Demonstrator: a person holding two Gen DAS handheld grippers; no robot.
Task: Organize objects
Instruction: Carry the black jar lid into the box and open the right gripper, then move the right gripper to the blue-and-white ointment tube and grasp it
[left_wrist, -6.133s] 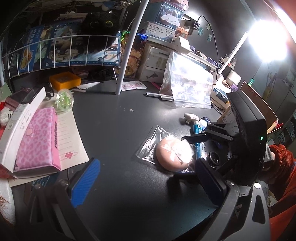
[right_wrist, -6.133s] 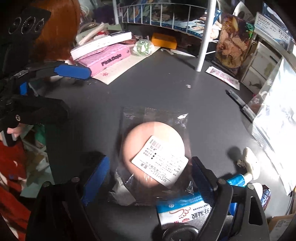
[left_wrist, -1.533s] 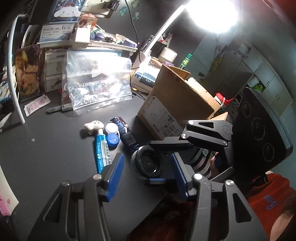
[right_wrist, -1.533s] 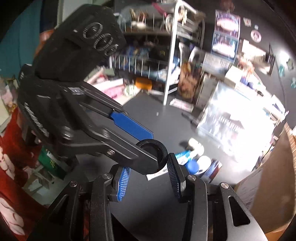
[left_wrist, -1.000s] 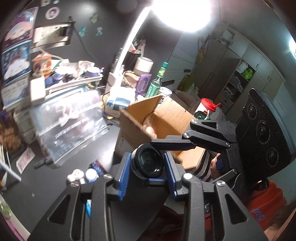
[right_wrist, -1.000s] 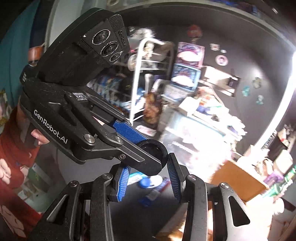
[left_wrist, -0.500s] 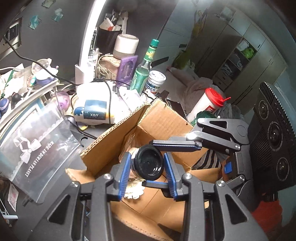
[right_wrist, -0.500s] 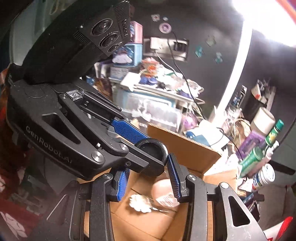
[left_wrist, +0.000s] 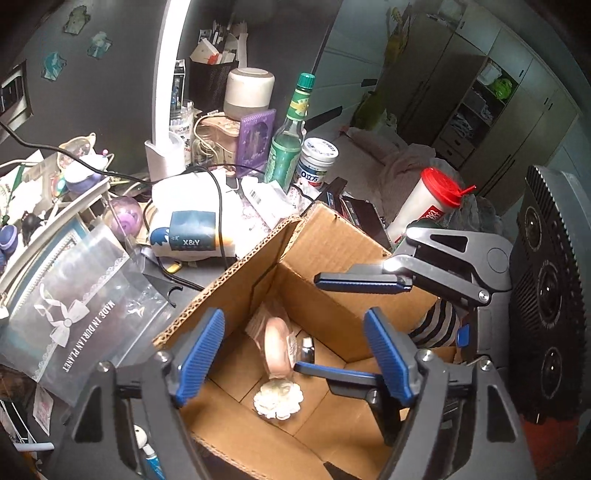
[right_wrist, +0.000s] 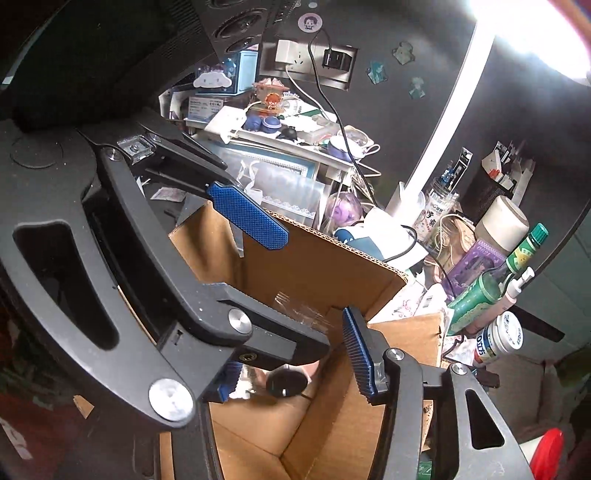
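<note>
The cluttered counter (left_wrist: 207, 275) carries, left to right, one clear bag (left_wrist: 74, 317) marked "MADE IN DURIAN PLANET", one "X&Y" pack (left_wrist: 192, 229), one cardboard box (left_wrist: 332, 240). Box contents: one pink puff (left_wrist: 277, 347), one white flower (left_wrist: 277, 400). Left tool (left_wrist: 295, 354) and right tool (left_wrist: 360, 325): both released, above the box.

Matt corrugated cardboard box (left_wrist: 325, 243), ribbed blue tool pads (left_wrist: 384, 354), and a seemingly glossy plastic pouch (left_wrist: 74, 317).
</note>
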